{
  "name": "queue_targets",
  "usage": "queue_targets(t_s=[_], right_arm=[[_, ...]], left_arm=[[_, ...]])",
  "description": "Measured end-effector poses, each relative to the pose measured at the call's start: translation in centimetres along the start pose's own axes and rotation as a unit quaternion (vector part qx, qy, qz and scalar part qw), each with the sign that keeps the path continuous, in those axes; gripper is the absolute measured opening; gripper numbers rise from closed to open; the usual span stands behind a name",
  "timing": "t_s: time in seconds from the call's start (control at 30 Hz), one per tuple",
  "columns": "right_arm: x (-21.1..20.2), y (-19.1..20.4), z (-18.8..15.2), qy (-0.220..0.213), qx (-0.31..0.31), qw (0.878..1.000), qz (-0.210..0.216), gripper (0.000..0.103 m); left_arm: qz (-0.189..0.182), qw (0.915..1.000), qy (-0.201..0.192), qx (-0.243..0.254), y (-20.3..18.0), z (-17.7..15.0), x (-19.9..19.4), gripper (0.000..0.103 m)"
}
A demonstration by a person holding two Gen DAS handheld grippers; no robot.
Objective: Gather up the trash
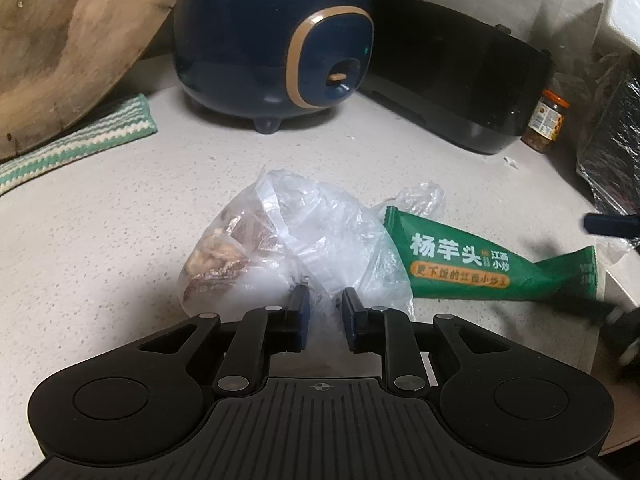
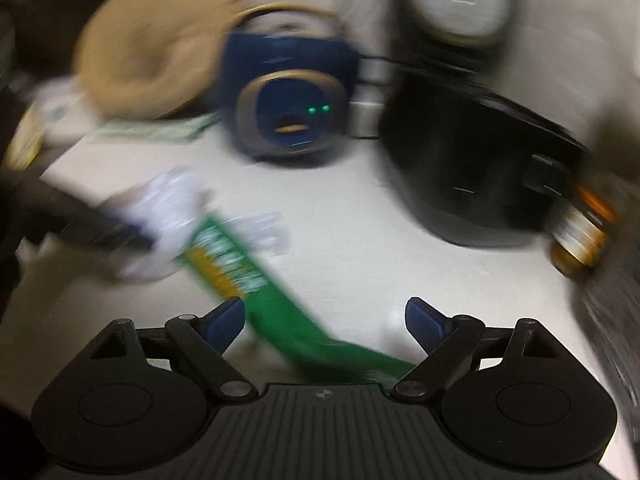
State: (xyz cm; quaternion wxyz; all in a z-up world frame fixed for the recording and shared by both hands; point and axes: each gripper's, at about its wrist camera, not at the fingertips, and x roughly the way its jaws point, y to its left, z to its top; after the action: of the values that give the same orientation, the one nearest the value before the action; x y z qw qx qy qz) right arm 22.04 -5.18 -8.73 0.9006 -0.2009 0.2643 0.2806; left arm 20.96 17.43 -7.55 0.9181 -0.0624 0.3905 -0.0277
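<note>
A clear plastic bag [image 1: 296, 240] of food scraps is seen on a speckled countertop [image 1: 120, 240], in front of a dark blue cooker [image 1: 272, 48], with the left gripper [image 1: 326, 312] set at its near edge. The narrow gap between the left jaws is filled with crumpled film and the pads appear to be pinching it, though how firm the hold is cannot be told. A green snack wrapper [image 1: 480, 260] is shown lying flat just right of the bag, one end touching it. In the blurred right wrist view, that wrapper [image 2: 256, 284] is caught between the wide-spread jaws of the right gripper [image 2: 325, 316], which grasp nothing; its long axis runs diagonally from the bag [image 2: 168, 216] down toward the gripper's base. The right hand is judged the nearer to the wrapper; the jaws would need to be closed across its width, not along it.
</note>
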Motion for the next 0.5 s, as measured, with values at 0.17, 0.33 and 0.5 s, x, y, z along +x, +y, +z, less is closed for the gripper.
queue_targets(t_s=[0.17, 0.33, 0.5], right_arm=[[4.0, 1.3, 0.4, 0.038, -0.040, 0.998, -0.005, 0.088], [5.7, -2.0, 1.1, 0.059, 0.062, 0.996, 0.012, 0.088], [5.9, -5.5, 0.8, 0.081, 0.186, 0.979, 0.015, 0.063]], left_arm=[[-0.001, 1.0000, 0.000, 0.000, 0.3, -0.3, -0.3, 0.024], [-0.004, 1.0000, -0.004, -0.005, 0.6, -0.8, -0.7, 0.024], [-0.007, 0.9998, -0.007, -0.019, 0.9, -0.9, -0.9, 0.024]])
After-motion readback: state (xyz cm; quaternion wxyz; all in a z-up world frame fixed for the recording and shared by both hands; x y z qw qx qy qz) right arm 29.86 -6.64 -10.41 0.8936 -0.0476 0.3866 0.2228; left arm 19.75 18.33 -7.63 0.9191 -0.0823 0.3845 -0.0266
